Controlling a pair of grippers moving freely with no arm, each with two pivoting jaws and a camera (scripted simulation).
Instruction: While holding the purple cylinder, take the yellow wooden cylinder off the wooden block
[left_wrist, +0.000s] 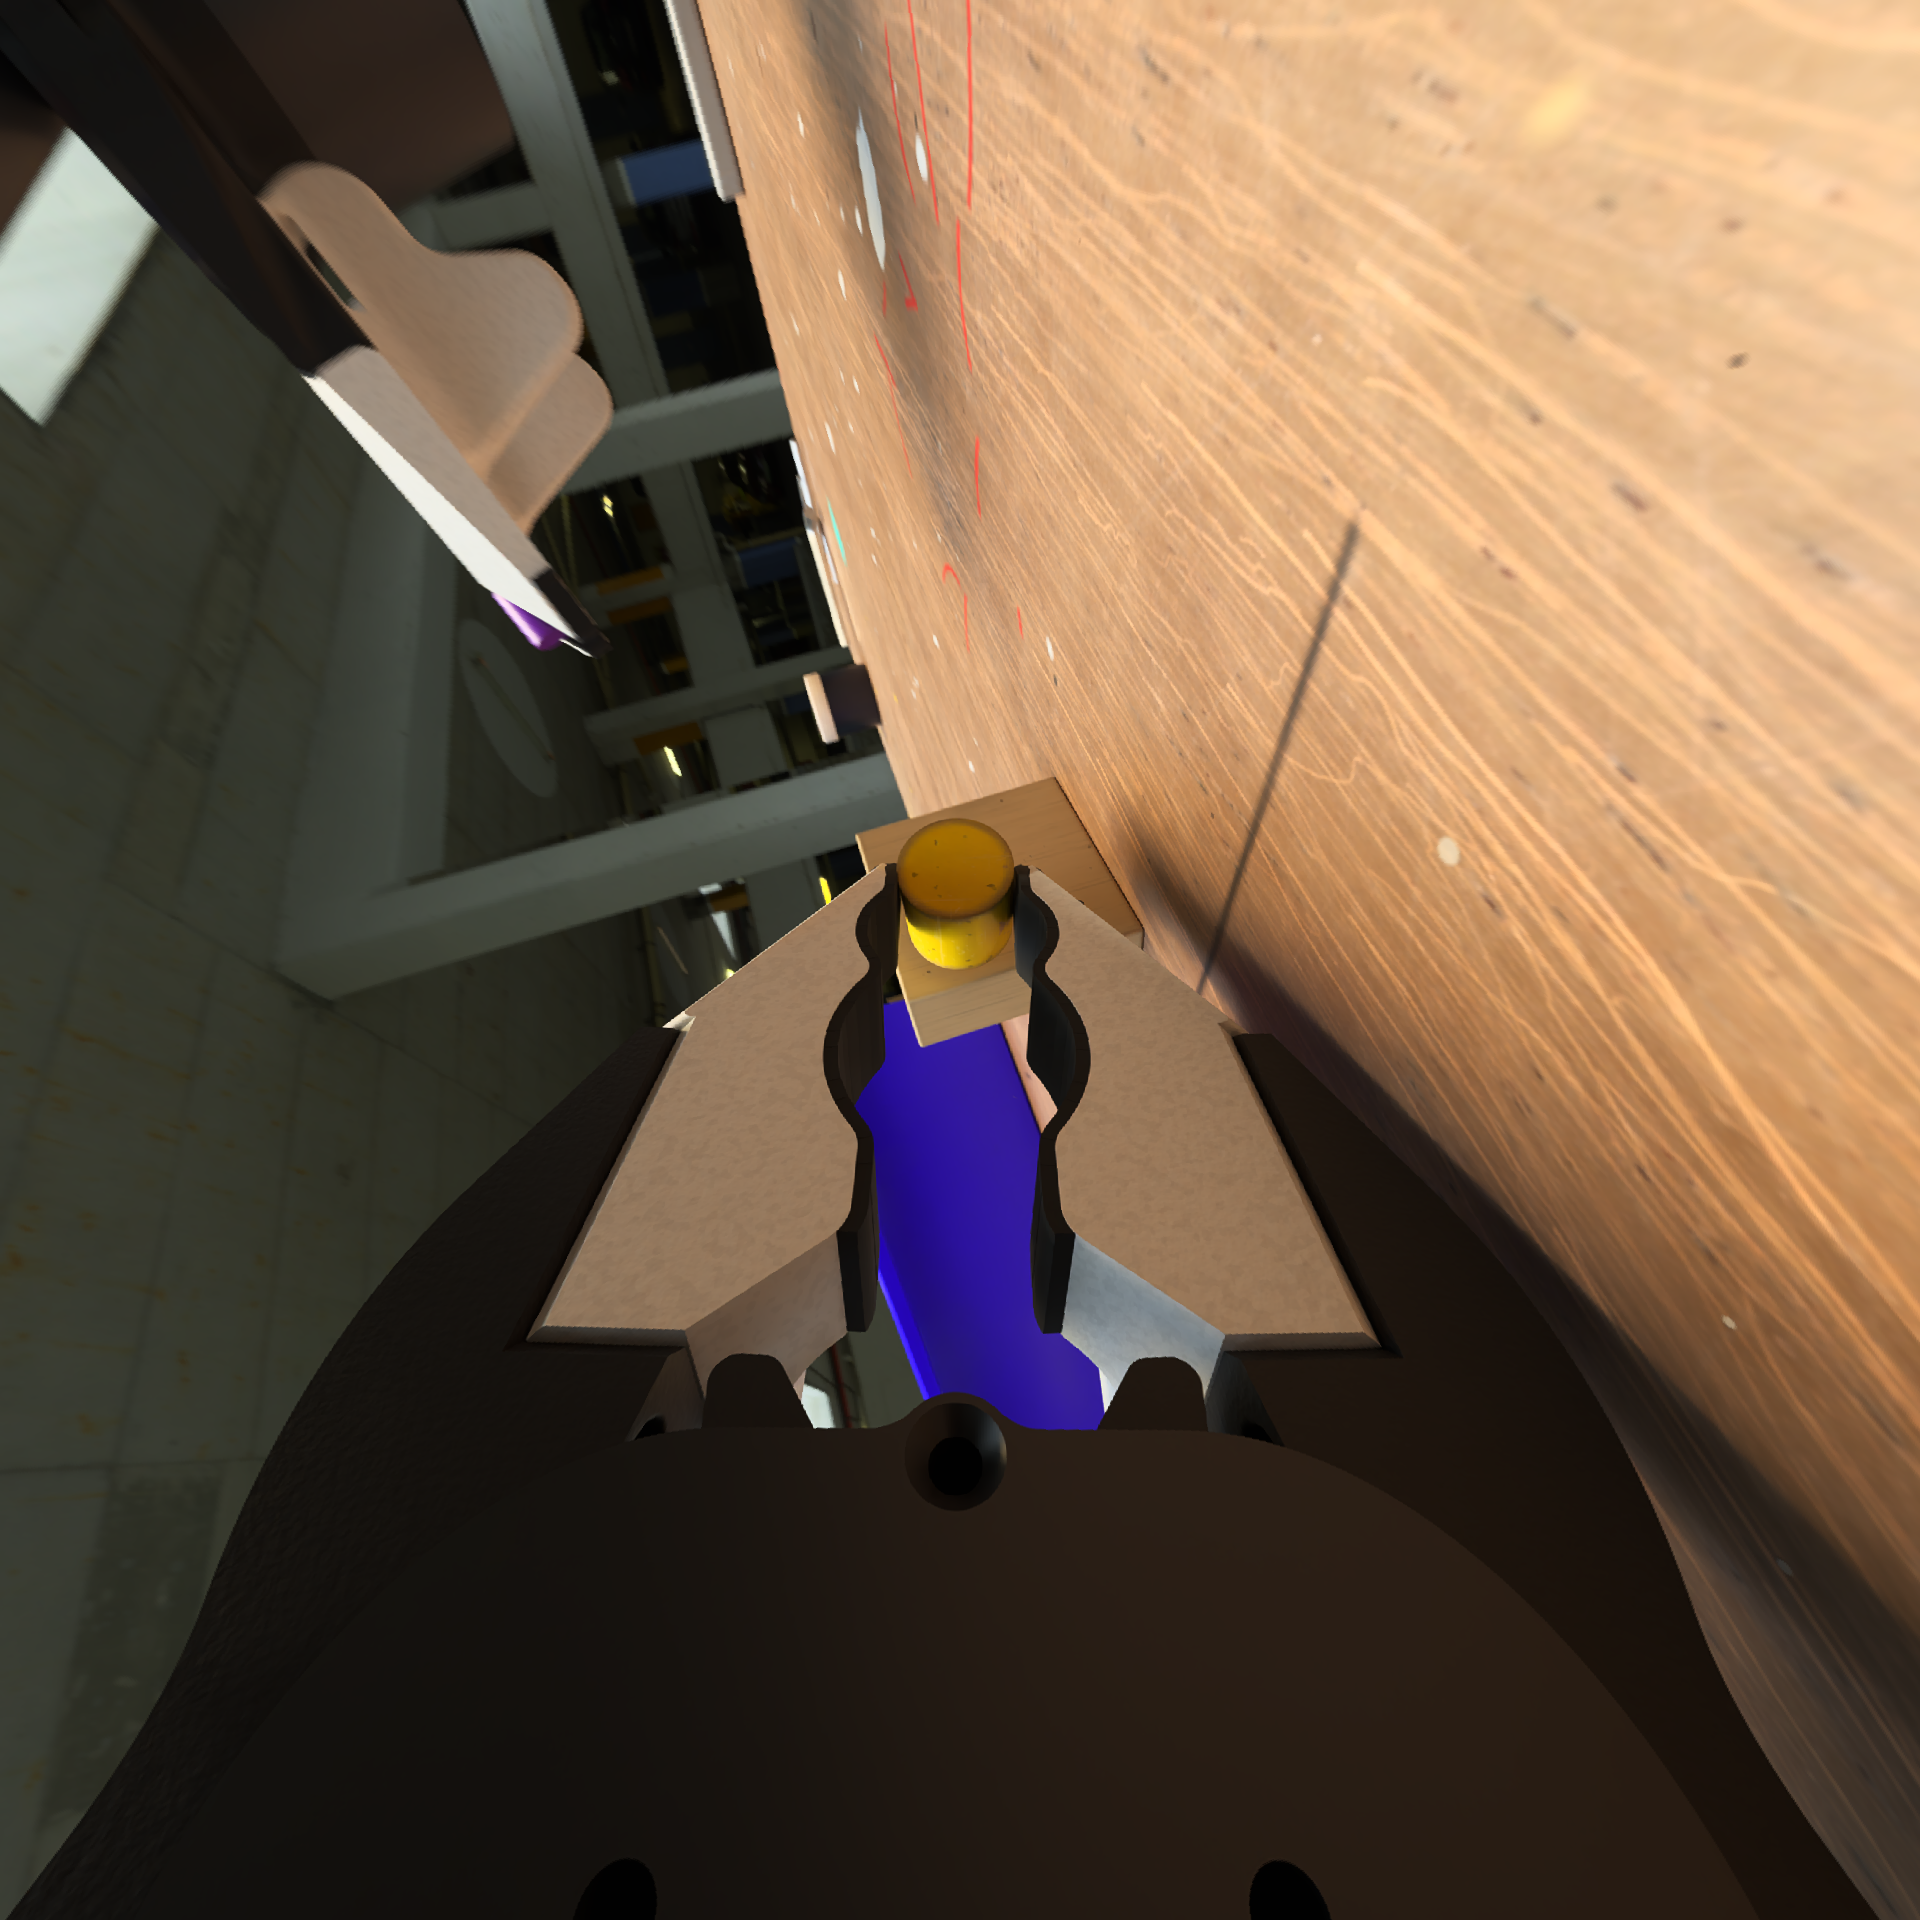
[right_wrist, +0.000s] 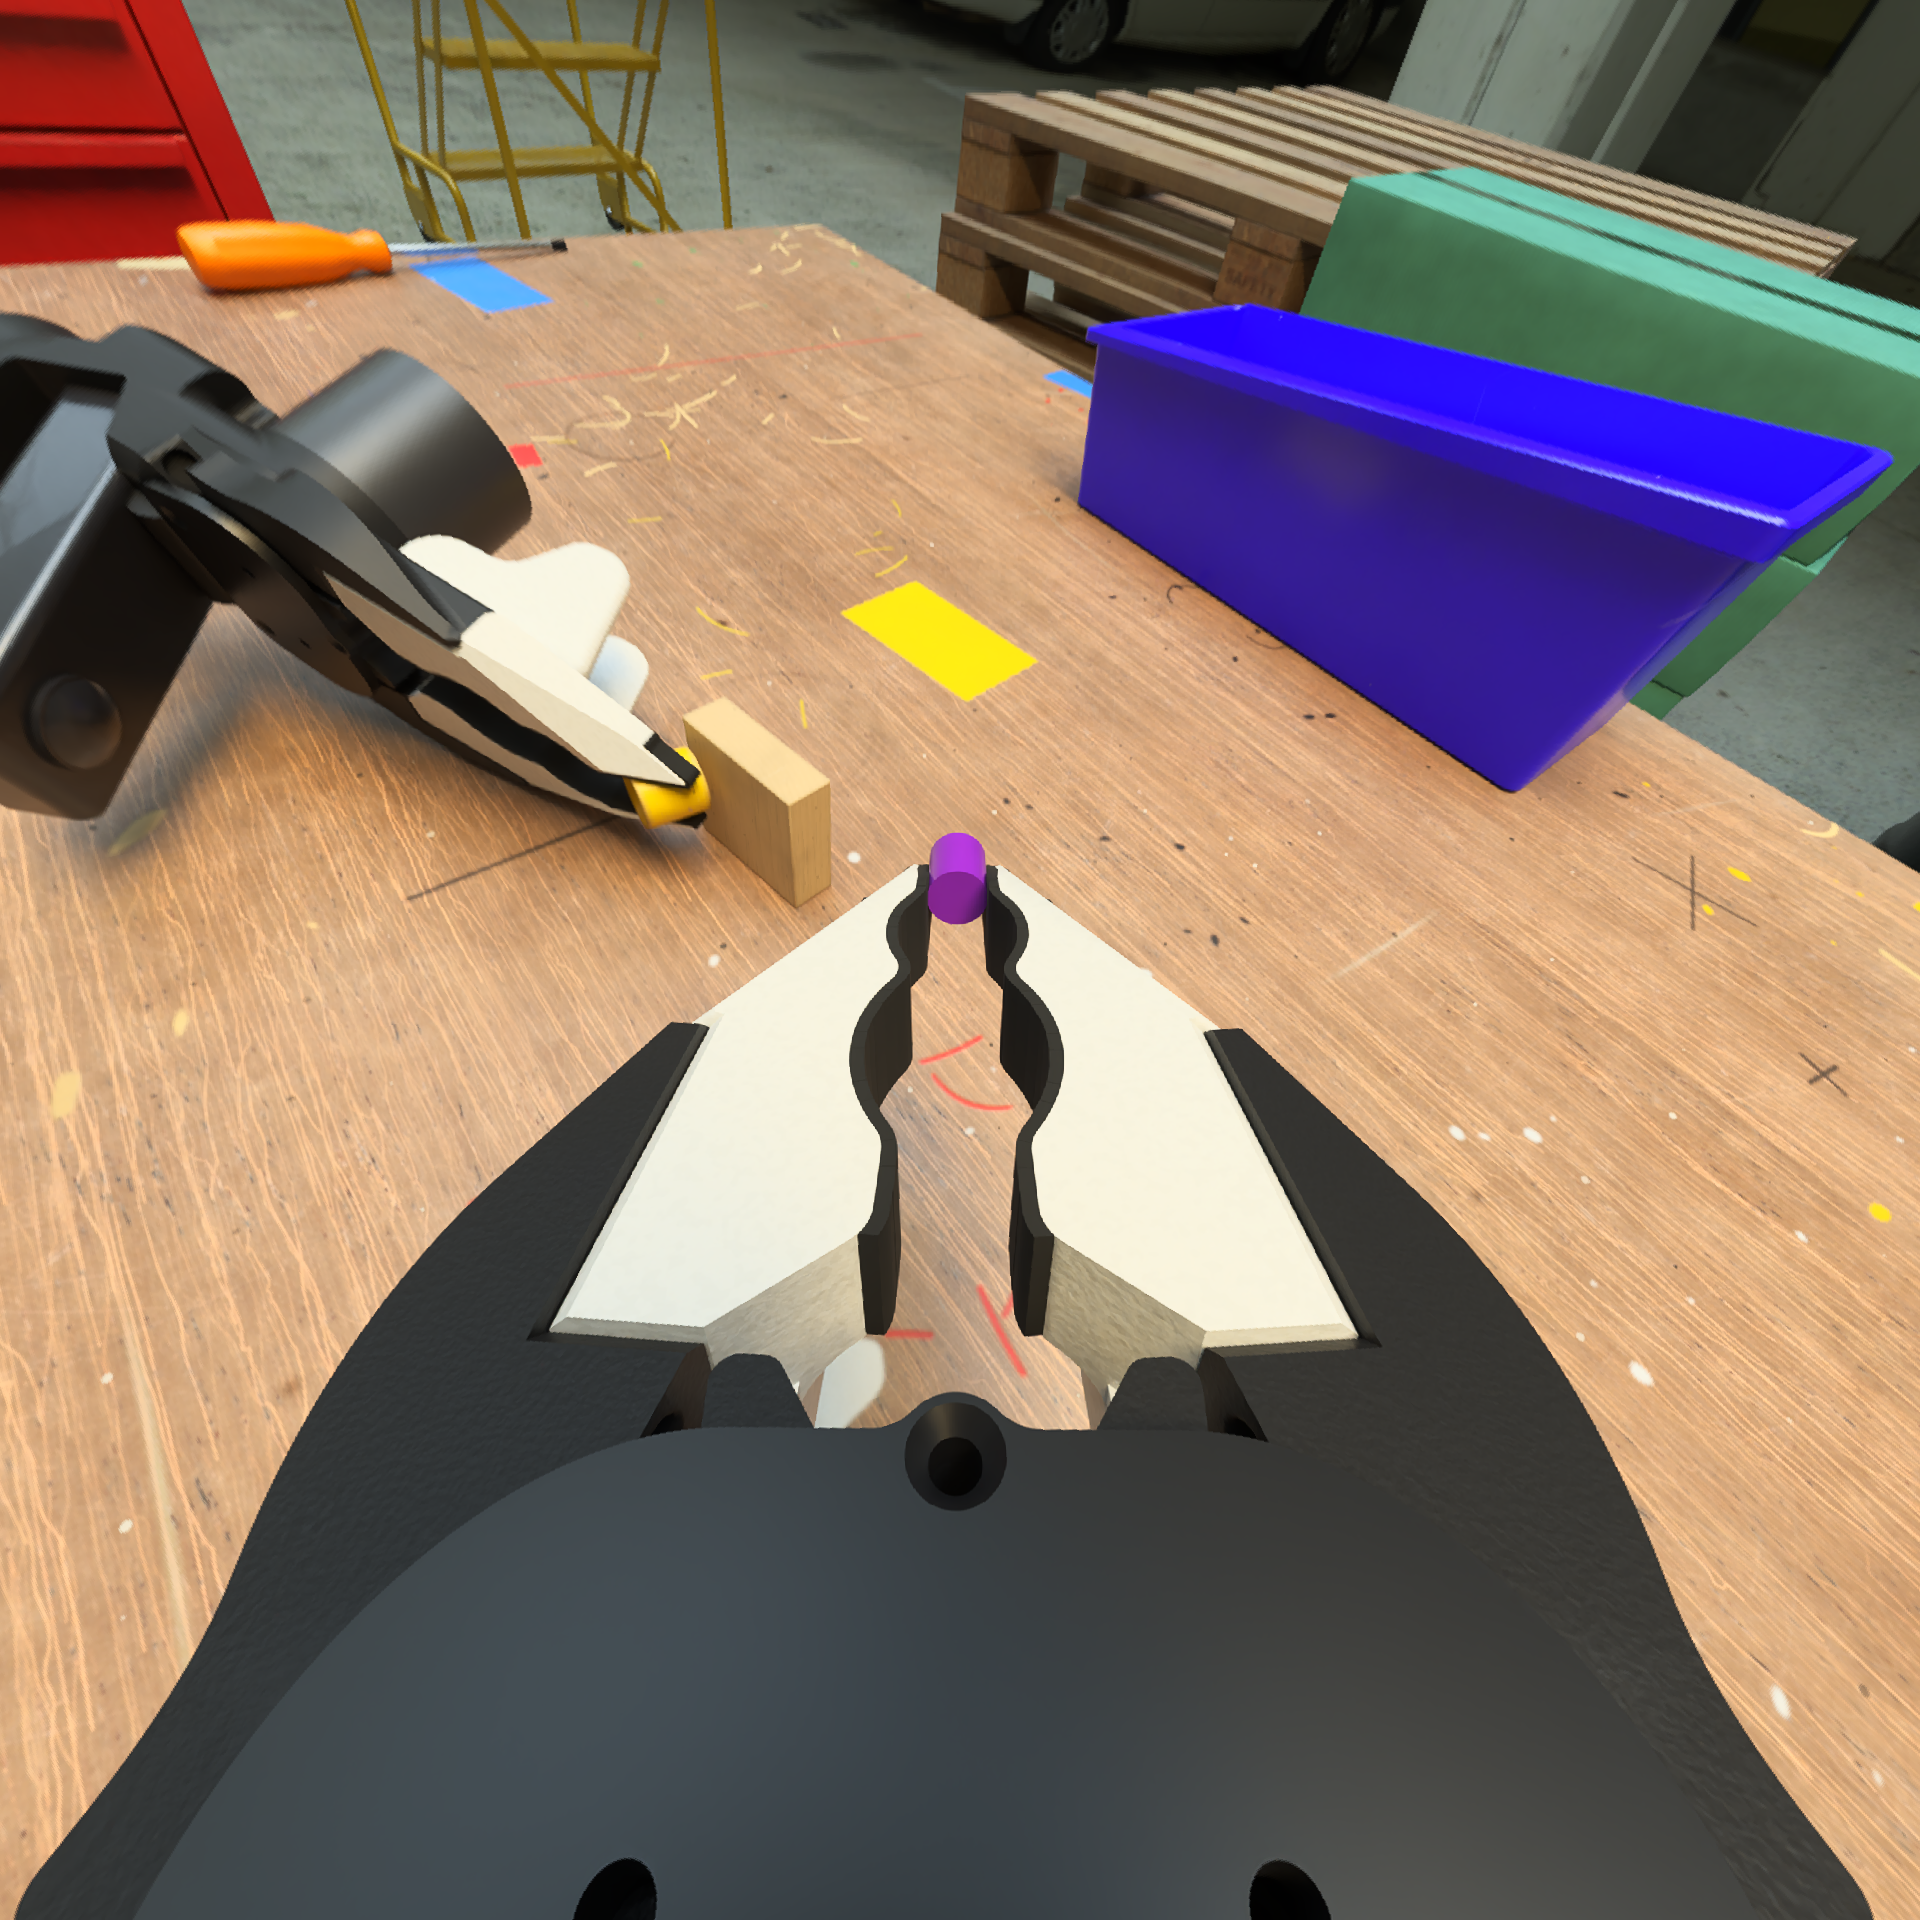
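Left gripper (left_wrist: 956, 914) clamps yellow cylinder (left_wrist: 954, 894) | right gripper (right_wrist: 956, 894) clamps purple cylinder (right_wrist: 956, 879)

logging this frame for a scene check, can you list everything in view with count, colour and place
yellow wooden cylinder: 1, yellow, sticking out of the block's side, between the left fingertips
wooden block: 1, pale wood, on edge, table centre-left
purple cylinder: 1, purple, in the right fingertips
bin: 1, blue, table's right side
screwdriver: 1, orange handle, far left edge
tape patch: 1, yellow, mid-table
table: 1, scuffed wood
pallet: 1, brown, behind the table
green box: 1, behind the bin
left hand-held gripper: 1, black and white, shut on the yellow cylinder
right hand-held gripper: 1, black and white, shut on the purple cylinder
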